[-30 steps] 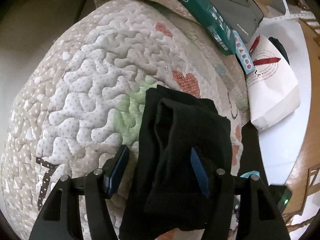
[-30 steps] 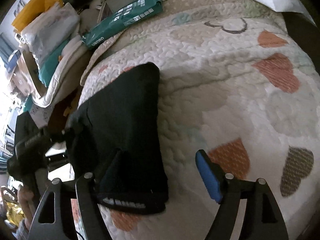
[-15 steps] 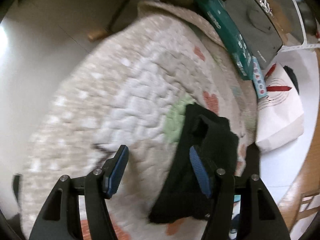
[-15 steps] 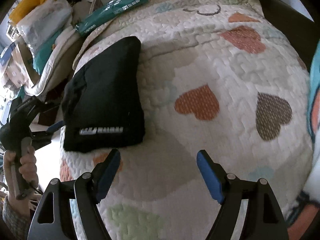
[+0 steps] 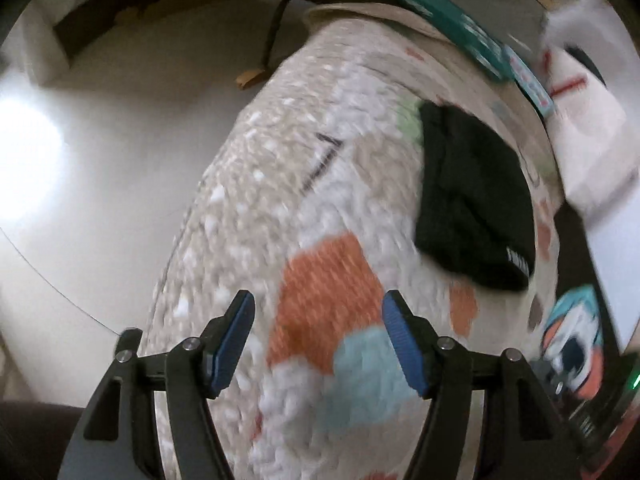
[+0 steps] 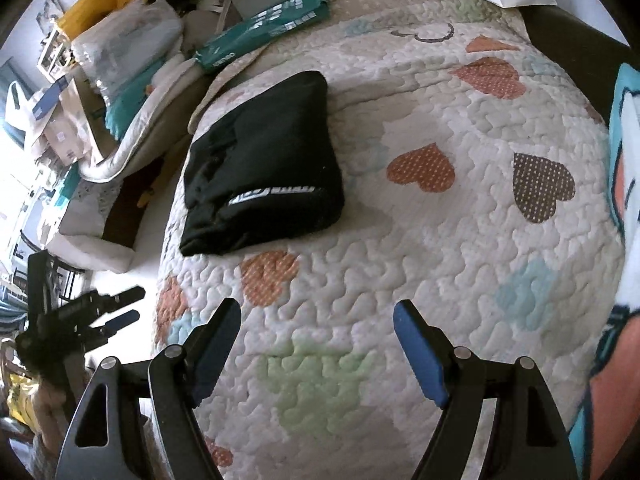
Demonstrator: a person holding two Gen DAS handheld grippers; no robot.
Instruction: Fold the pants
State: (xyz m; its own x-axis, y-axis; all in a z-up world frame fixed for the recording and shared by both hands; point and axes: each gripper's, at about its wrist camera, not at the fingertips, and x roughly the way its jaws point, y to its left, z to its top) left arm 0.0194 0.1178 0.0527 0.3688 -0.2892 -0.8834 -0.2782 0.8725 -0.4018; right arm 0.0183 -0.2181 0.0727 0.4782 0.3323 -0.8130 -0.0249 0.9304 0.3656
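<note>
The black pants (image 6: 264, 176) lie folded into a compact rectangle on the quilted heart-pattern bedspread (image 6: 460, 240), white lettering on the near edge. They also show in the blurred left wrist view (image 5: 472, 200), at upper right. My right gripper (image 6: 318, 320) is open and empty, held well back from the pants over the quilt. My left gripper (image 5: 318, 308) is open and empty, also away from the pants; it also shows in the right wrist view (image 6: 120, 308), off the bed's left edge.
A teal box (image 6: 264, 28), bags and stacked linens (image 6: 120, 52) crowd the far left side of the bed. A white paper bag (image 5: 580, 128) sits past the pants. A cartoon-print cushion (image 6: 624, 240) lies at the right. White floor (image 5: 100, 200) lies left of the bed.
Both grippers have let go of the pants and pulled back from them. The left one swung away toward the bed's edge; the pants stay folded on the quilt.
</note>
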